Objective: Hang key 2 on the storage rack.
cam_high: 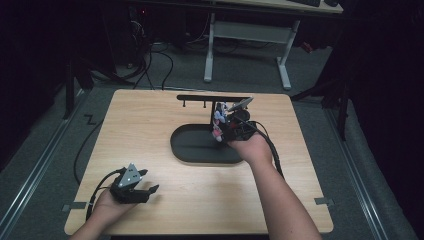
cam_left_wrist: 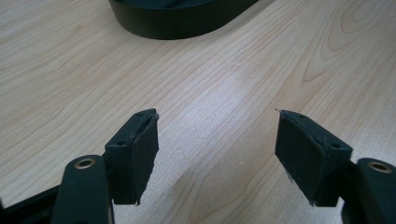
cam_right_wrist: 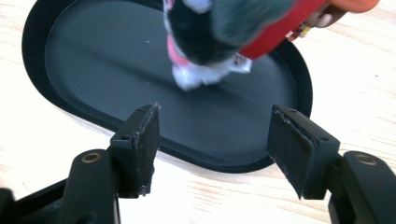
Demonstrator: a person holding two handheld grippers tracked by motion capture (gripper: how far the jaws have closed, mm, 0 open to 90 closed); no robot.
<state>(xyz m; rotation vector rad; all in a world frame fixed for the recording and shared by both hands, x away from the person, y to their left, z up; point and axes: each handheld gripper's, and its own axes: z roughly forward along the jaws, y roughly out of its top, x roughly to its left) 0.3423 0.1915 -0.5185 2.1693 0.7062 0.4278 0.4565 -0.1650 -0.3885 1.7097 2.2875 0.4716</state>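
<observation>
High view: two claws, left (cam_high: 131, 186) and right (cam_high: 227, 120), gape above one tray (cam_high: 192, 150).

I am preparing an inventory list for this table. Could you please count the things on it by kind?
Black oval tray stand with hook bar: 1
Small hanging toy in black, white, pink and red: 1
Hand-held black two-jaw grippers, left and right: 2
Total: 4
</observation>
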